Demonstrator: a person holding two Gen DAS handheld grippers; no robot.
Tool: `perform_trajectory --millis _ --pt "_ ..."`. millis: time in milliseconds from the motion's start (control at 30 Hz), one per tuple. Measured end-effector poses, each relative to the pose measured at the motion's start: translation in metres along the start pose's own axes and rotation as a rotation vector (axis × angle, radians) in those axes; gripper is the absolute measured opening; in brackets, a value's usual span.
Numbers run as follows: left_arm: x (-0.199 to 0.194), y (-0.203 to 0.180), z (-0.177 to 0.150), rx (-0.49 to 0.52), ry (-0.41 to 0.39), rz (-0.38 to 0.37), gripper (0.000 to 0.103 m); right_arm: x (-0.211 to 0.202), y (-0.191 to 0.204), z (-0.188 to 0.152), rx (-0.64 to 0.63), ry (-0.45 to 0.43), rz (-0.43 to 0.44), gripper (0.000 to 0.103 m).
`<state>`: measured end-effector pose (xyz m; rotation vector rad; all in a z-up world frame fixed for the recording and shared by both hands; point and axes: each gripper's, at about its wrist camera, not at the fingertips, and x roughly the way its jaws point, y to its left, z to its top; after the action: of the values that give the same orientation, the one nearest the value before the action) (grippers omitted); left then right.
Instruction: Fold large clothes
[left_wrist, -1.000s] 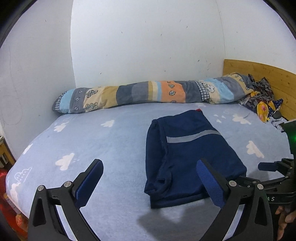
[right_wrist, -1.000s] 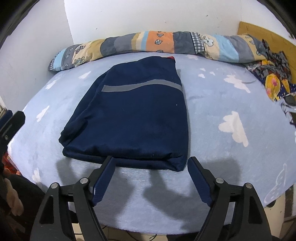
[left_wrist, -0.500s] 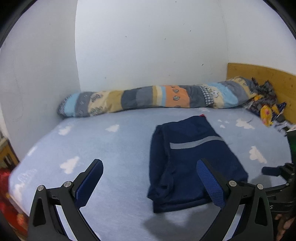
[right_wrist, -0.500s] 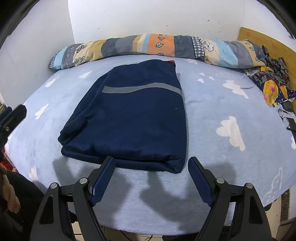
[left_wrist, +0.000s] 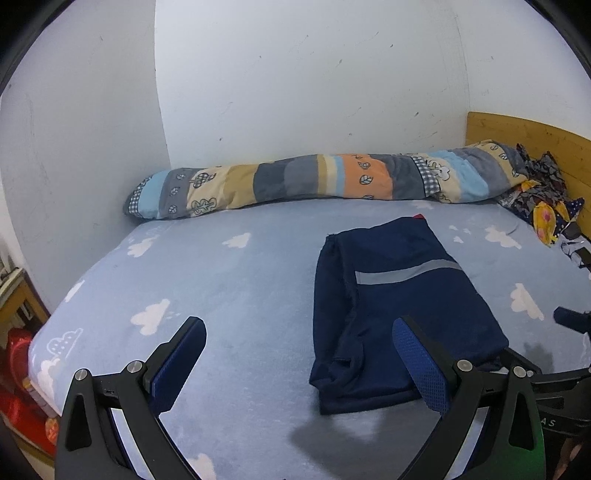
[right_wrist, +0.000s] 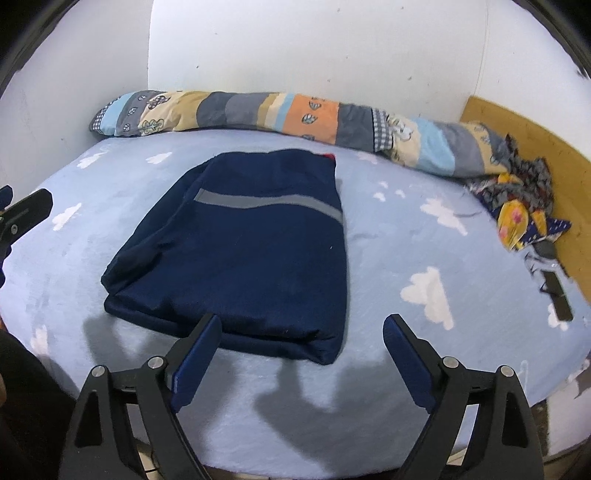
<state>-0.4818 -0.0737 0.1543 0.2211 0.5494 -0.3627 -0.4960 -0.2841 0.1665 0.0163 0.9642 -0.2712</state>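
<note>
A navy garment (left_wrist: 399, 295) (right_wrist: 251, 251) with a grey reflective stripe lies folded into a rectangle on the light blue cloud-print bed sheet (left_wrist: 184, 277) (right_wrist: 406, 240). My left gripper (left_wrist: 298, 328) hovers open over the bed's near edge, the garment's near left corner showing between its fingers, untouched. My right gripper (right_wrist: 303, 325) hangs just in front of the garment's near edge. Its jaws are opening and nothing is pressed between them. One finger (right_wrist: 26, 210) of the left gripper shows at the left edge of the right wrist view.
A rolled patchwork quilt (left_wrist: 314, 181) (right_wrist: 277, 114) runs along the white wall. A wooden headboard (left_wrist: 528, 136) (right_wrist: 535, 147) stands at the right, with a patterned cloth heap (left_wrist: 543, 206) (right_wrist: 517, 206) and a dark flat object (right_wrist: 557, 295) before it. Something red (left_wrist: 18, 369) sits beside the bed's left edge.
The right wrist view has rolled and tipped, and its jaws stand a little wider. The left view tilted up slightly. The garment has not moved.
</note>
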Motion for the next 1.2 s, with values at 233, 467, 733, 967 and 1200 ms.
perform_trajectory --millis 233,467,733,967,1200 --pt "0.0 -0.011 0.002 0.038 0.003 0.063 0.102 -0.005 0.005 0.002 -0.031 -0.037 -0.039 0.095" --pt "-0.005 -0.018 0.004 0.064 -0.002 0.106 0.102 -0.008 0.0 0.003 -0.005 -0.06 -0.042 0.095" --pt "-0.004 -0.034 0.002 0.138 0.008 0.185 0.102 -0.009 -0.002 0.004 -0.007 -0.068 -0.037 0.095" --pt "-0.001 -0.039 -0.002 0.152 0.016 0.187 0.102 -0.009 -0.002 0.004 -0.01 -0.071 -0.039 0.095" --pt "0.003 -0.034 0.001 0.134 0.026 0.197 0.102 -0.009 -0.001 0.004 -0.01 -0.07 -0.04 0.095"
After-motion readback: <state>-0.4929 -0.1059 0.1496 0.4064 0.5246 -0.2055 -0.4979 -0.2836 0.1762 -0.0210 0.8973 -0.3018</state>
